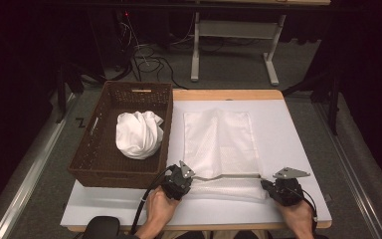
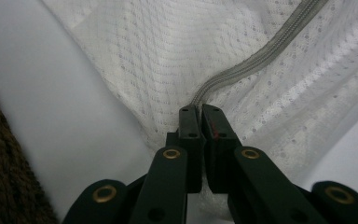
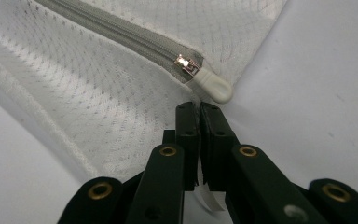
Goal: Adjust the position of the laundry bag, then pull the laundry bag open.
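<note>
Across the lower middle of the high view lies the white surface; a brown wicker basket sits at centre left of the frame, holding a bundled white cloth. A white mesh laundry bag lies flat at centre, just right of the basket, its grey zipper running along the near edge. Left gripper at lower centre: fingers clenched on the bag's zipper-end corner. Right gripper at lower right: fingers clenched on the bag's corner fabric just below the zipper pull.
</note>
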